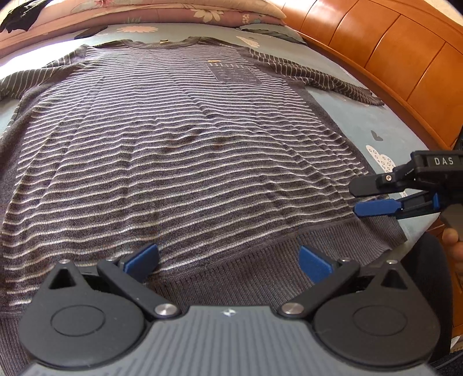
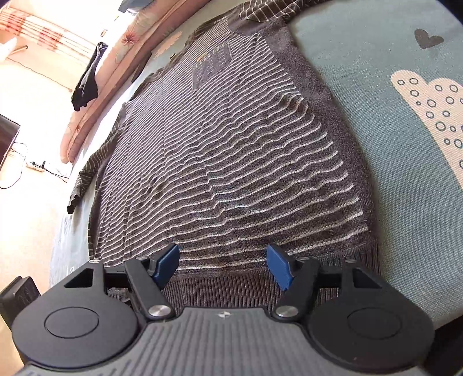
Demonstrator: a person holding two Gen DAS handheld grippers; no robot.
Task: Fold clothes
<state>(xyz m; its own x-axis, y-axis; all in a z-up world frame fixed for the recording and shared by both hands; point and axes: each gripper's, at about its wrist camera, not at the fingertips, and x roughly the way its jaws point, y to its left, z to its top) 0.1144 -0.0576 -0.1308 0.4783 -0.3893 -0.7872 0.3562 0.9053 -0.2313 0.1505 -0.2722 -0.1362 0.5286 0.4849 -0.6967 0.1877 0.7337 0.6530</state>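
A grey striped sweater [image 1: 179,138] lies spread flat, front up, on a bed covered by a blue-green sheet [image 1: 385,121] printed with pale shapes. Its neckline points away from the cameras toward the pillows [image 1: 202,11], both sleeves are stretched out to the sides, and a darker square patch [image 1: 233,73] sits on the chest. The ribbed hem [image 1: 231,269] is the part nearest both cameras. The left gripper [image 1: 228,264] hovers over the middle of the hem with its blue-padded fingers [image 1: 143,259] spread wide apart, holding nothing. The right gripper [image 2: 222,263] is over the hem closer to the sweater's right-hand side edge, its fingers [image 2: 167,261] likewise apart and empty; whether either pair touches the knit cannot be told. In the left wrist view the right gripper [image 1: 376,199] appears from the side at the right edge, its fingers parted above the corner of the hem, with part of a hand [image 1: 453,243] behind it. An orange wooden headboard [image 1: 390,52] runs along the far right side of the bed. A dark garment [image 2: 86,81] hangs over the pink floral bedding, and cables with a power strip [image 2: 36,166] lie on the bright floor beyond the bed.
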